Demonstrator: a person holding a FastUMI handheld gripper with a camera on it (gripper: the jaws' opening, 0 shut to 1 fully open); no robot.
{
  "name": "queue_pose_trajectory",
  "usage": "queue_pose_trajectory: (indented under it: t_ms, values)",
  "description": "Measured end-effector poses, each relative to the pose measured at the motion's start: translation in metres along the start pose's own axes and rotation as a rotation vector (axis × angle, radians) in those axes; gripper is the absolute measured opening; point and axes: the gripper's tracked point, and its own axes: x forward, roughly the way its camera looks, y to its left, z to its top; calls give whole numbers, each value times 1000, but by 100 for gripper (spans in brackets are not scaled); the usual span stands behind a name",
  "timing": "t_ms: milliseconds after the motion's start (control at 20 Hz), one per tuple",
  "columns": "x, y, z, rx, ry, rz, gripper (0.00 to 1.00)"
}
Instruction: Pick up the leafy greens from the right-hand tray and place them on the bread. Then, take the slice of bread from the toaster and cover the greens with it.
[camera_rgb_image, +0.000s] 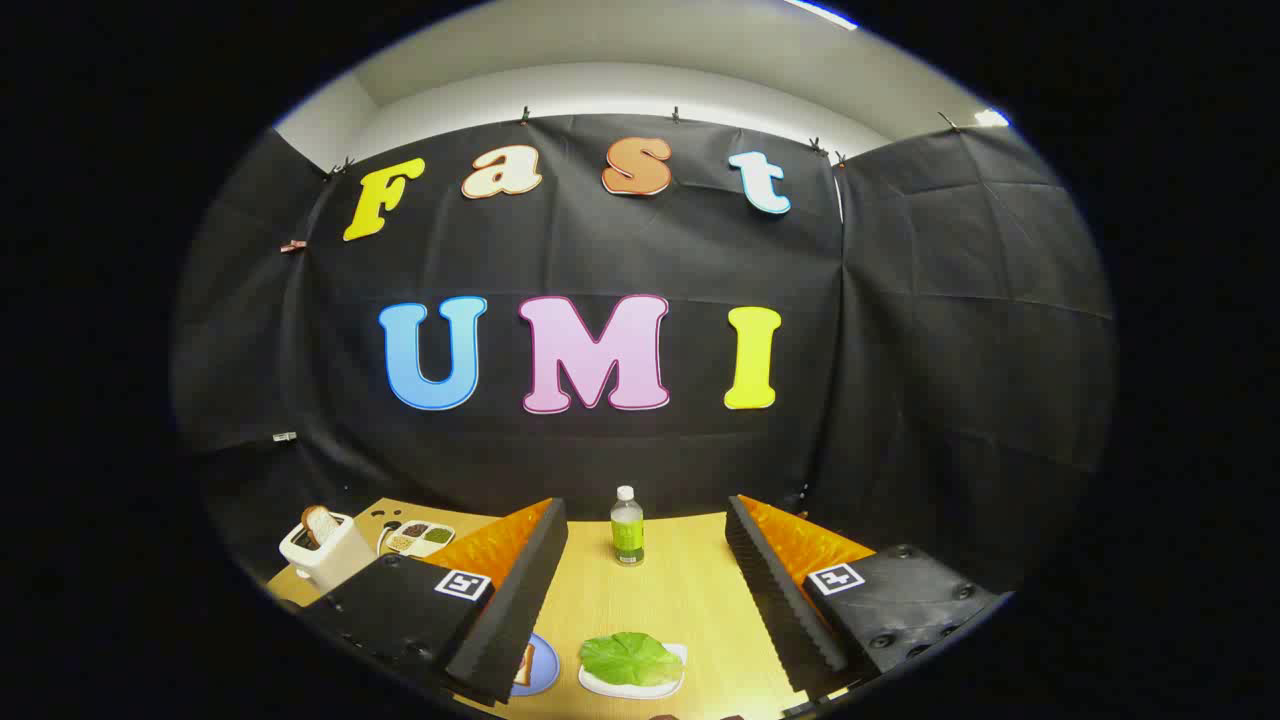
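Off beyond the left finger sits the toaster (325, 550), a slice of bread (320, 524) standing up out of its slot, and just beside it a divided dish (418, 538) of small toppings. Closer in, tucked half behind the left finger, a blue plate (541, 666) peeks out with what looks like bread on it, though most of it is hidden. And here is the gripper (645, 570), fingers spread wide, nothing held, hanging above the wooden table (690, 600). Between the fingers and low down lie the leafy greens (630, 657) on their white tray (640, 688), untouched. Further ahead, beyond the fingertips, stands a small bottle (627, 526). So the first step is on: going for the greens. To do it well, I'd say drop the fingers down and draw back a little until the leaf sits squarely between them, close gently on the leaf alone, not the tray rim, and lift straight before swinging left to the plate.
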Motion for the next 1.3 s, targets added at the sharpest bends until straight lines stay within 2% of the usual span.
queue_pose_trajectory:
  t_ms: [250, 700, 950, 1150, 1300]
  values:
    - [1, 10, -14, 39, 51, 6, 99]
    - [9, -7, -32, 52, 107, -33, 99]
    - [16, -1, -43, 48, 138, -12, 99]
    - [32, 4, -70, 78, 194, 16, 99]
    - [51, 3, -119, 58, 306, 36, 99]
